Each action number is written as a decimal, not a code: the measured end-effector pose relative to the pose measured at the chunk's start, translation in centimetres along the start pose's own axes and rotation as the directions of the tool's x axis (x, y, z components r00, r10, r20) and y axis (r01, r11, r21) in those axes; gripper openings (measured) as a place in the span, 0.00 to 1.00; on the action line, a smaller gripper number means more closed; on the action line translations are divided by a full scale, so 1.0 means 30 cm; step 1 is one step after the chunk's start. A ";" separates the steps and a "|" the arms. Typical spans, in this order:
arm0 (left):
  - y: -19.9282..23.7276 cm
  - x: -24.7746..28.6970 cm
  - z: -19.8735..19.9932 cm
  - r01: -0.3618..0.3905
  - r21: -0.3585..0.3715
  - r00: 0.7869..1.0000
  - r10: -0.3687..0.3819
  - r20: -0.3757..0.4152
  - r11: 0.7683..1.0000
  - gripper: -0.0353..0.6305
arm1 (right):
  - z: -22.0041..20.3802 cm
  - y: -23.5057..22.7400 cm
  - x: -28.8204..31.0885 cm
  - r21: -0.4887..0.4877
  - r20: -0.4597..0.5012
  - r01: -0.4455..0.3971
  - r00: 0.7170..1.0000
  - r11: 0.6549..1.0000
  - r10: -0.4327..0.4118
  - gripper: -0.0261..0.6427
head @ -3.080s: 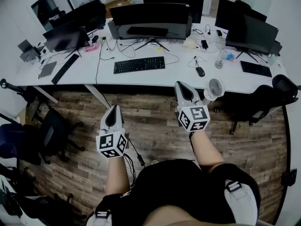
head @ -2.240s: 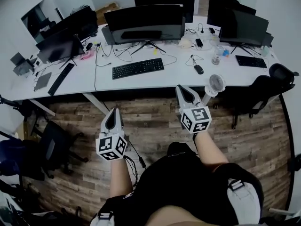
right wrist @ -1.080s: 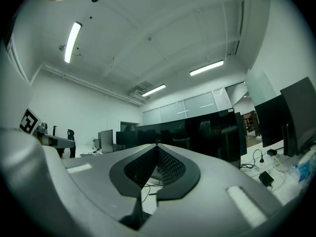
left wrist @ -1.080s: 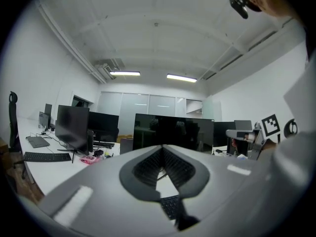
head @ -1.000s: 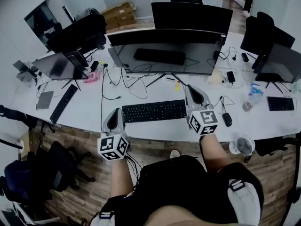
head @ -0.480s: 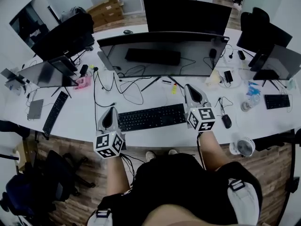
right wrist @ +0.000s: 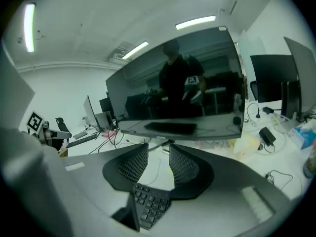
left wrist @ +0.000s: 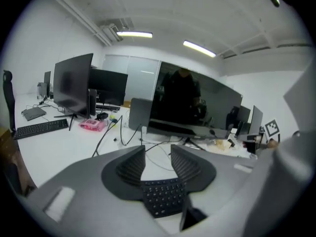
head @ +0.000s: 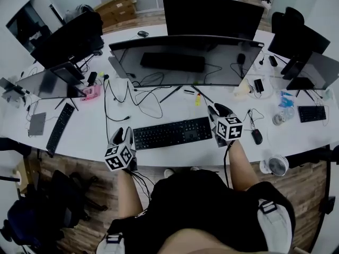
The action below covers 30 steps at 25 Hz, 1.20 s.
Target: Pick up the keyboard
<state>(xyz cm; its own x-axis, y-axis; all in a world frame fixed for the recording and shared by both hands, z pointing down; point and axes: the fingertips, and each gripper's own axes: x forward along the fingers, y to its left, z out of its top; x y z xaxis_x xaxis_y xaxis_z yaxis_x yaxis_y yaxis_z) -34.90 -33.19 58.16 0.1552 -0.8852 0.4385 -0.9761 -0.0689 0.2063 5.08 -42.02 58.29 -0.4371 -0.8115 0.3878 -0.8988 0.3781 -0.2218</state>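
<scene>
A black keyboard [head: 172,133] lies flat near the front edge of the white desk [head: 87,139]. My left gripper [head: 126,135] sits low at its left end, and the right gripper [head: 214,111] at its right end. In the left gripper view the jaws [left wrist: 158,149] are opening, with a gap between the ribbed pads; the keyboard's end [left wrist: 163,197] shows just below them, not pinched. The right gripper view shows the same: my gripper [right wrist: 159,151] is opening, with the keyboard's corner [right wrist: 148,206] under the pads and nothing held.
A wide curved monitor [head: 185,60] stands behind the keyboard, with loose cables [head: 143,102] at its foot. A mouse [head: 257,136] lies right of the right gripper. A second keyboard [head: 57,128] lies far left. A small fan [head: 275,164] stands at the desk's right front edge.
The person has come up to the desk. Both grippers have dropped from above the floor to the desk, one at each end of the keyboard.
</scene>
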 end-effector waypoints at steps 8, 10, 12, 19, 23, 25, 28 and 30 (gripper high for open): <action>0.256 0.136 -0.401 -0.111 -0.012 0.943 0.102 -0.317 0.994 0.31 | -0.307 -0.149 0.087 0.155 -0.187 -0.013 0.981 0.988 0.042 0.22; 0.294 0.152 -0.482 -0.122 -0.051 0.925 0.095 -0.367 0.991 0.31 | -0.366 -0.173 0.099 0.170 -0.219 0.001 0.975 0.985 0.037 0.22; 0.326 0.167 -0.550 -0.129 -0.074 0.907 0.087 -0.412 0.989 0.32 | -0.427 -0.188 0.109 0.193 -0.256 0.008 0.966 0.981 0.043 0.22; 0.358 0.208 -0.653 -0.083 -0.200 0.877 -0.024 -0.481 0.976 0.41 | -0.613 -0.157 0.150 0.287 -0.391 -0.048 0.906 0.957 0.163 0.22; 0.341 0.214 -0.655 -0.002 -0.288 0.864 -0.143 -0.483 0.958 0.41 | -0.646 -0.150 0.169 0.360 -0.404 -0.061 0.890 0.931 0.214 0.22; 0.299 0.222 -0.660 0.072 -0.318 0.842 -0.229 -0.489 0.945 0.41 | -0.643 -0.156 0.176 0.392 -0.400 -0.069 0.885 0.918 0.237 0.22; 0.240 0.240 -0.666 0.146 -0.322 0.814 -0.298 -0.498 0.935 0.41 | -0.643 -0.152 0.188 0.409 -0.403 -0.081 0.877 0.909 0.260 0.22; 0.207 0.256 -0.669 0.169 -0.312 0.805 -0.314 -0.504 0.935 0.41 | -0.648 -0.149 0.186 0.420 -0.403 -0.077 0.877 0.904 0.262 0.21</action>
<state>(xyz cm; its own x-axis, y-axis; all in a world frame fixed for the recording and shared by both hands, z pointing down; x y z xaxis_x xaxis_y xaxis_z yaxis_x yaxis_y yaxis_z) -36.72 -31.18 80.37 0.5079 -0.4592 0.7288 -0.8388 -0.0710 0.5398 6.00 -39.59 78.84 -0.6325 -0.4325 0.6426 -0.7648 0.2177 -0.6063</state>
